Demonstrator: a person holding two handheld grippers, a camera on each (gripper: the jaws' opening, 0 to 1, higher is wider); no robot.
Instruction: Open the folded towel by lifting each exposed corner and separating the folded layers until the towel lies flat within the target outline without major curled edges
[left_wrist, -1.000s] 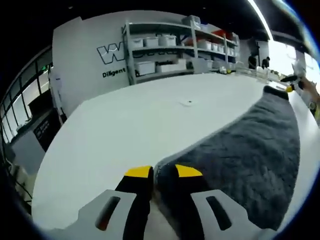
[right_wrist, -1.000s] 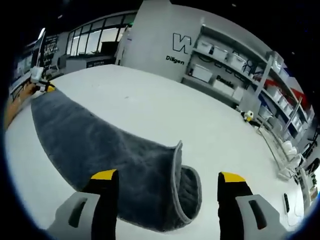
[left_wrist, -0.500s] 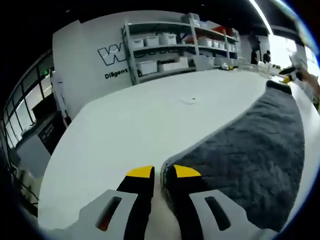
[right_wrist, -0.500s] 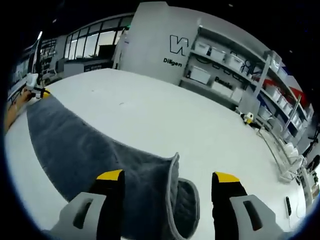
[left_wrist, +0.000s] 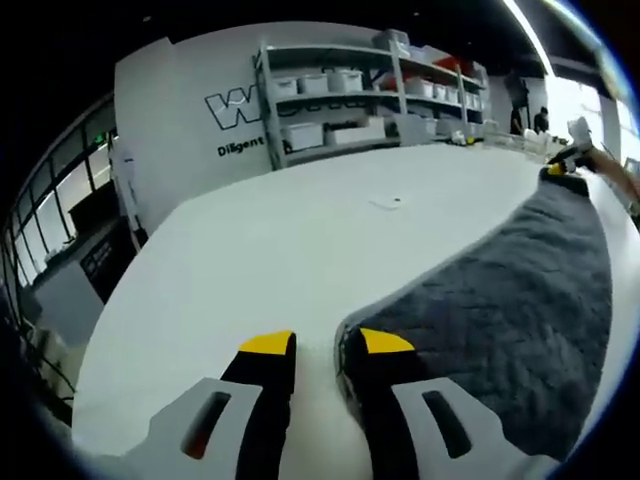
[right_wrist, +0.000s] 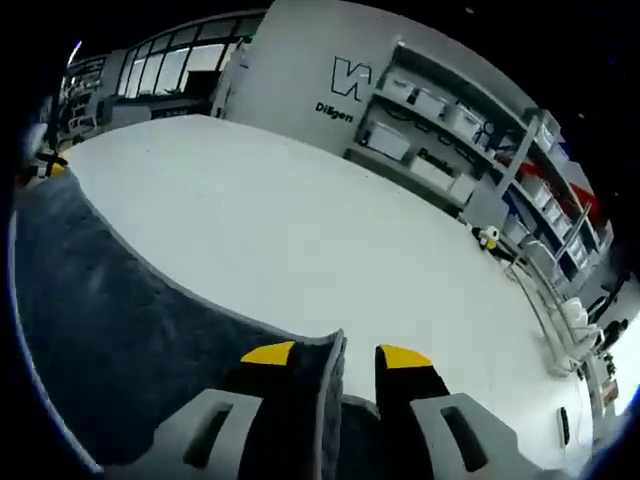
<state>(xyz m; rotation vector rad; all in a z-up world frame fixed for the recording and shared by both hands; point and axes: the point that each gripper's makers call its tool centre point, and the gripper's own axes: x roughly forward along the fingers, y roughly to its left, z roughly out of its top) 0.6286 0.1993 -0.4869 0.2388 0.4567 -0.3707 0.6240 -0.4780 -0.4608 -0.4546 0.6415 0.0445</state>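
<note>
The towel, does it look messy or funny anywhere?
Nothing looks torn or spilled. The grey towel lies stretched along the white table, but its corner stands up between the jaws of the right gripper, so that end is not flat. The left gripper pinches the other corner.

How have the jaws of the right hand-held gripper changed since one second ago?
Yes: the right hand-held gripper closed, its jaws now pinching the raised edge of the grey fluffy towel on the white table.
</note>
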